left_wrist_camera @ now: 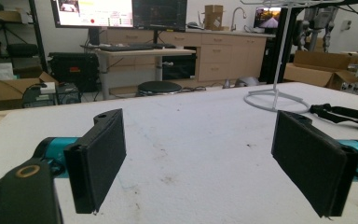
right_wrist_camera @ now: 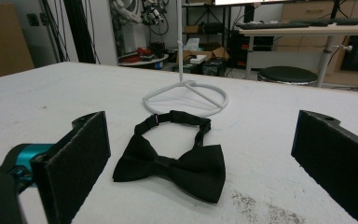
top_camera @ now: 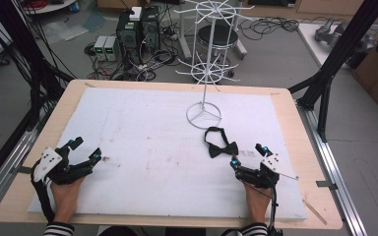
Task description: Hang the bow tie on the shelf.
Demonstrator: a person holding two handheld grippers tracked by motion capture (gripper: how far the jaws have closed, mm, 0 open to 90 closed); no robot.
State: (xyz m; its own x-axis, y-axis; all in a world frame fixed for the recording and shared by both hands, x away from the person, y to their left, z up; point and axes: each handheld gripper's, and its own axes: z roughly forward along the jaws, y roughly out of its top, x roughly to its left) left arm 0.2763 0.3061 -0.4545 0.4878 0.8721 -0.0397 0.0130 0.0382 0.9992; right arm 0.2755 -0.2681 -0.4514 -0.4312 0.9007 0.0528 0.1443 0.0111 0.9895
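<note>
You're sitting at the very start, nothing picked up yet. The bow tie point(top_camera: 220, 145) is lying flat on the white mat point(top_camera: 142, 147), just in front of the ring base of the white wire rack point(top_camera: 204, 69), strap looped back toward the base, not touching either gripper.

Your right gripper point(top_camera: 246, 155) is hovering low just beside the tie, jaws spread wide w/ nothing between the pads. In the right gripper view the bow tie point(right_wrist_camera: 175, 161) is lying dead ahead between the two jaws, so you're lining up on it nicely.

Your left gripper point(top_camera: 84, 149) is resting near the mat's left edge, well apart from the tie, jaws also spread, empty.

Judging by the setup, you're probably going for grab + hang on a rack arm. Done so far: approach only. Left: closing on the tie, lifting, hooking the strap over a prong. The rack's prongs are all bare atm.
</note>
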